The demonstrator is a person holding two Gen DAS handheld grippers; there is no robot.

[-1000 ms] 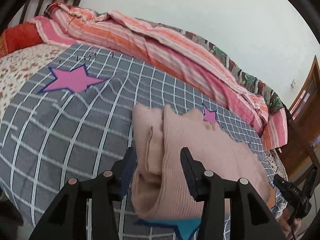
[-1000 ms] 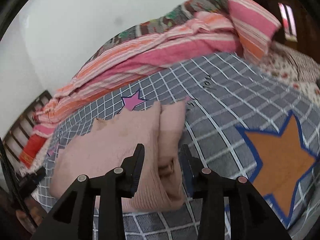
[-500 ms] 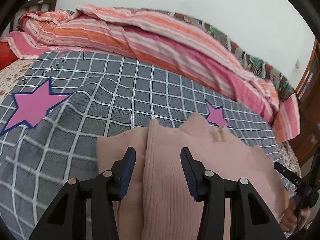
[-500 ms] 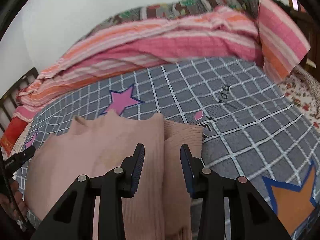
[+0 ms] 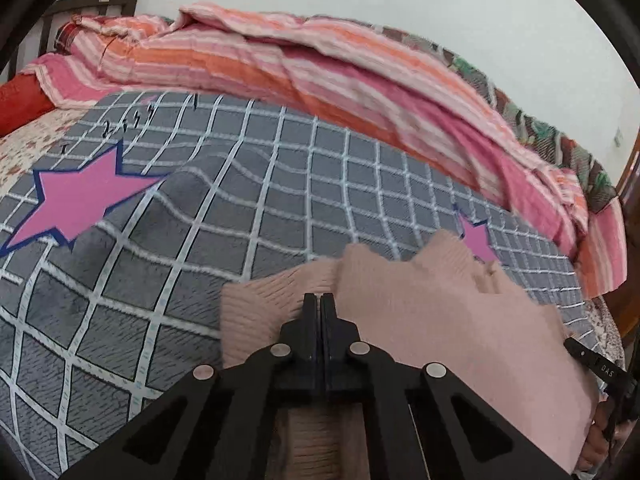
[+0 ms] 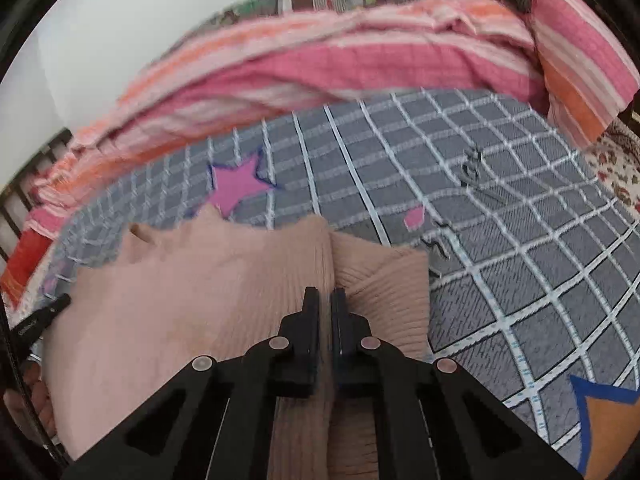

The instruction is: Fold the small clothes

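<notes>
Grey checked bedding (image 5: pixel 248 184) with pink stars carries the work. Left tongs (image 5: pixel 319 300) are pinched on the pink knit top's (image 5: pixel 420 312) left folded edge, right tongs (image 6: pixel 325 296) likewise on its right fold. Between them the top stretches crosswise, collar pointing away; both hands tilt downward.

Bright even daylight, soft shadows, no glare, heavy fisheye bend w/ dark corners, slight motion blur twd edges
</notes>
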